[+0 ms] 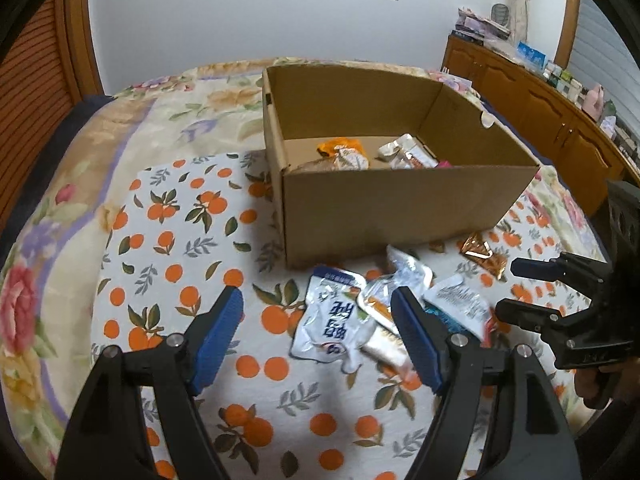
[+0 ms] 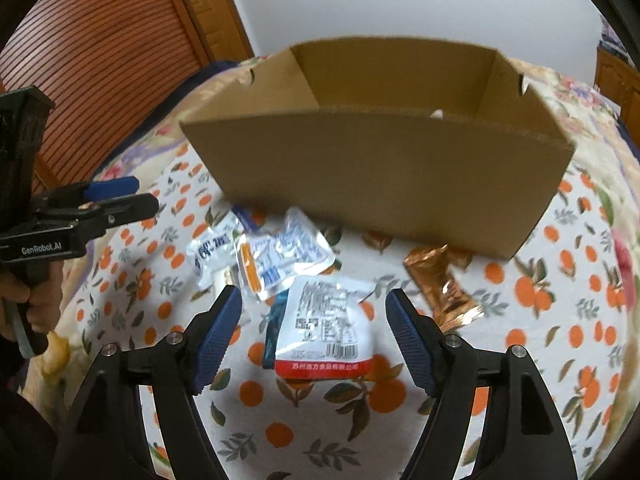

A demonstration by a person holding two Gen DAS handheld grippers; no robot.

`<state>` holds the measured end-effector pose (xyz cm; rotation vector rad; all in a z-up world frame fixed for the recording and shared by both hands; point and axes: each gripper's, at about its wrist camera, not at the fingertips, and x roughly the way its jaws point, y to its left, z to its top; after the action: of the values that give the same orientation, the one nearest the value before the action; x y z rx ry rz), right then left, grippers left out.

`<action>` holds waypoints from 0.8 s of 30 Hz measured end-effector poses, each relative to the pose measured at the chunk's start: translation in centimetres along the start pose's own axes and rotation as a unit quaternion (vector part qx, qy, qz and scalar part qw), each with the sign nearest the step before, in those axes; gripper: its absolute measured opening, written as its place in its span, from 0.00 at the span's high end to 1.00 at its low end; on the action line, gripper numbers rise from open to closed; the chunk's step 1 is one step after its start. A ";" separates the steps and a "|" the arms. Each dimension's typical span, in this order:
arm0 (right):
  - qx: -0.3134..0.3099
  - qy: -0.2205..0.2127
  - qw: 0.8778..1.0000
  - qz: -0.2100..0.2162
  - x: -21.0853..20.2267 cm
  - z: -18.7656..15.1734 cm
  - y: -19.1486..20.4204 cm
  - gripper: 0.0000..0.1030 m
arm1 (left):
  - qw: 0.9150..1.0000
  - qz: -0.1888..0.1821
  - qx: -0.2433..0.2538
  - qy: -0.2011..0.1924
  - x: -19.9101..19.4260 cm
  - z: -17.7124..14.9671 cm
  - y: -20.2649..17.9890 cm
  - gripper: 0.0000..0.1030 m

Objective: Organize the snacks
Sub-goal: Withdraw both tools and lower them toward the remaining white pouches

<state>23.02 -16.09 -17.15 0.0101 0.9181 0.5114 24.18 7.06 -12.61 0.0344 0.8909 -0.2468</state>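
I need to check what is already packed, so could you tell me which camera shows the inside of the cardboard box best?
The left wrist view: it looks down into the cardboard box, showing several snack packets on its floor. The right wrist view shows mostly the box's front wall, hiding nearly all contents.

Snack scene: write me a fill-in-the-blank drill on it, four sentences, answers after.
1. The cardboard box stands on a cloth printed with ____.
2. The copper-coloured packet lies ____ the box.
3. The jaws of the right hand-held gripper are ____.
4. The white packet with the red strip shows a ____ printed above that strip.

Missing words: oranges; outside; open; barcode
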 end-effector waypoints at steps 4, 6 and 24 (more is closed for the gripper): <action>0.007 0.016 1.000 0.000 1.7 -0.6 -0.4 0.26 | 1.000 -0.001 -0.001 0.013 1.1 -0.7 0.7 0.25; 0.009 0.022 1.000 0.000 2.3 -0.7 -0.7 0.26 | 1.000 -0.002 0.003 0.019 1.6 -1.0 0.9 0.25; 0.010 0.049 0.999 0.003 5.0 -0.8 -1.1 0.34 | 0.994 -0.031 0.059 0.081 5.6 -3.2 -1.7 0.25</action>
<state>25.34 -15.12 -21.71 0.0072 1.0186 0.5123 24.77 4.74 -18.85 0.1379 1.0399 -0.3586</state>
